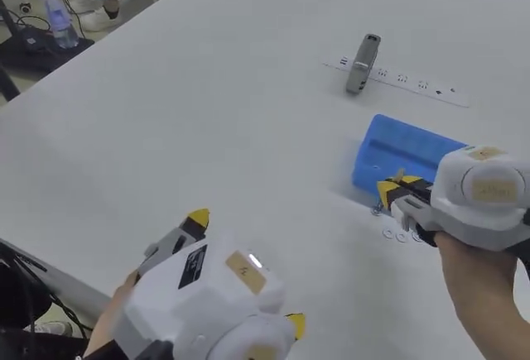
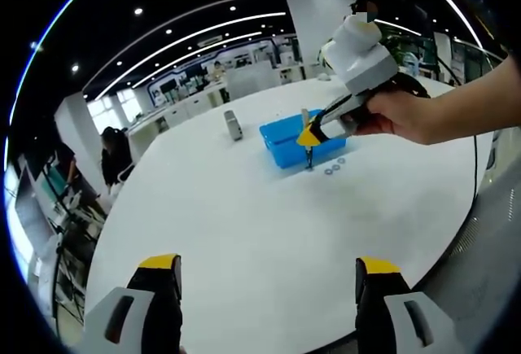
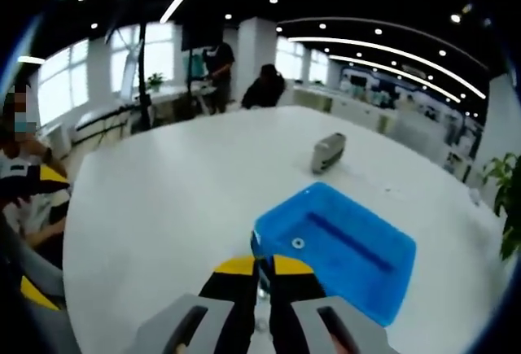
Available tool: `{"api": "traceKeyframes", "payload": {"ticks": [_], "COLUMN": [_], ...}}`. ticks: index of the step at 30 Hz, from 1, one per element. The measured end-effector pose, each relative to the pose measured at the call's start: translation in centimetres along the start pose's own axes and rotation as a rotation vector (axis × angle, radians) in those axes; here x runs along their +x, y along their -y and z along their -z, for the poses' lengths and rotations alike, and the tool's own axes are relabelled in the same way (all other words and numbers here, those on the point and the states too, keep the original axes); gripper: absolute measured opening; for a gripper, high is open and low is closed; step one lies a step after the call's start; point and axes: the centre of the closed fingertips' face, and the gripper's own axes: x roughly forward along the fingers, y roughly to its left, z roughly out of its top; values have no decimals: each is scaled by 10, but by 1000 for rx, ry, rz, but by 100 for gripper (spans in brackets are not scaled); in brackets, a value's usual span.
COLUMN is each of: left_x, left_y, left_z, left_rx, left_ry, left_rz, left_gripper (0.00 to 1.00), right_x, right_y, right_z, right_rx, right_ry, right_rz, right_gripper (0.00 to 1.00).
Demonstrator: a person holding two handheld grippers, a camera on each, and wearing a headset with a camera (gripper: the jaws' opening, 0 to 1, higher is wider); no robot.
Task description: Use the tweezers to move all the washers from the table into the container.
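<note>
My right gripper is shut on thin tweezers, whose tips point down at the table by the near edge of the blue container. Three washers lie on the table just in front of that container. In the right gripper view the yellow-tipped jaws are closed together over the container, and one washer lies inside it. My left gripper hangs open and holds nothing over the near table edge. Its jaws stand wide apart in the left gripper view.
A grey handheld device lies on a flat white strip beyond the container. The white table spreads wide to the left. People sit at the far side of the room.
</note>
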Motion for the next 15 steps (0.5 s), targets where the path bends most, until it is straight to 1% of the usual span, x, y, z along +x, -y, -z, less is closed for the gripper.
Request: {"api": "traceKeyframes", "payload": {"ticks": [2,5,6,7,8,11,13,15], "left_x": [0,0,0,0,0,0,0,0], "left_y": [0,0,0,0,0,-1,-1,-1], "left_z": [0,-1,-1,-1,-1,-1,-1,-1], "left_rx": [-1,-2,-1,-1,-2,-4,-3,-1], "left_ry": [1,5,5,5,6,7,7,6], "left_rz": [0,0,-1,-2,-2,-5,-5,-5], "left_gripper": [90,90,90,90,90,90,90,90], "right_x": [-2,-5,-6,-8,-9,-14,-16,-18], "right_y": [3,13,13,15,17,23,21,16], "right_z": [1,1,1,1,1,2,0,-4], "right_rx": [29,165,209,256,271,270,268,222], "right_ry": [-5,2,-1,12,20,16,21,33], "right_rz": [2,-10,-24,-35,-32,-33,-40,-54], "right_gripper": [0,0,0,0,0,0,0,0]}}
